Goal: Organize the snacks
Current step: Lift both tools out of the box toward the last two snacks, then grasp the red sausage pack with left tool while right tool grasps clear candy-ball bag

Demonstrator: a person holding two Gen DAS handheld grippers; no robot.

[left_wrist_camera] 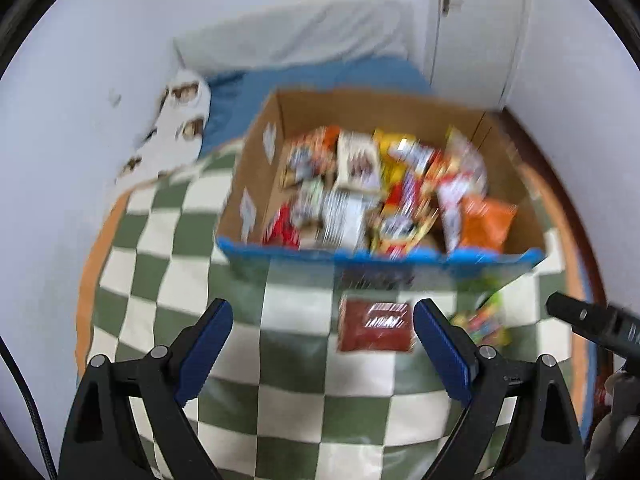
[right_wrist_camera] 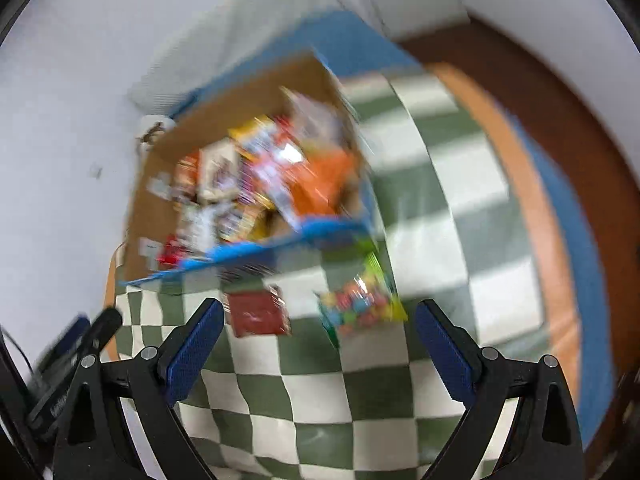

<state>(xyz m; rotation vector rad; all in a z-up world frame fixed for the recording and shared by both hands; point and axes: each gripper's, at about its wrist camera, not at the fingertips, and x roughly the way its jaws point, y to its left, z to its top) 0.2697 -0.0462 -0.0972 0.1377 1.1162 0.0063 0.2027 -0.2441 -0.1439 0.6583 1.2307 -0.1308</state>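
Note:
A cardboard box (left_wrist_camera: 260, 172) with a blue front edge stands on a green-and-white checkered blanket and holds several snack packets (left_wrist_camera: 384, 188). In front of it lie a dark red packet (left_wrist_camera: 374, 326) and a bag of colourful candies (left_wrist_camera: 482, 322). My left gripper (left_wrist_camera: 322, 340) is open and empty above the blanket, short of the red packet. In the right wrist view the box (right_wrist_camera: 160, 200), red packet (right_wrist_camera: 258, 314) and candy bag (right_wrist_camera: 360, 306) show, blurred. My right gripper (right_wrist_camera: 318, 340) is open and empty, just short of both.
The checkered blanket (left_wrist_camera: 280, 380) lies on a bed against a white wall. A blue sheet (left_wrist_camera: 304, 76) and white pillow (left_wrist_camera: 288, 36) lie behind the box. The other gripper's body (left_wrist_camera: 592, 324) shows at the right. Brown floor (right_wrist_camera: 552, 112) runs beyond the bed edge.

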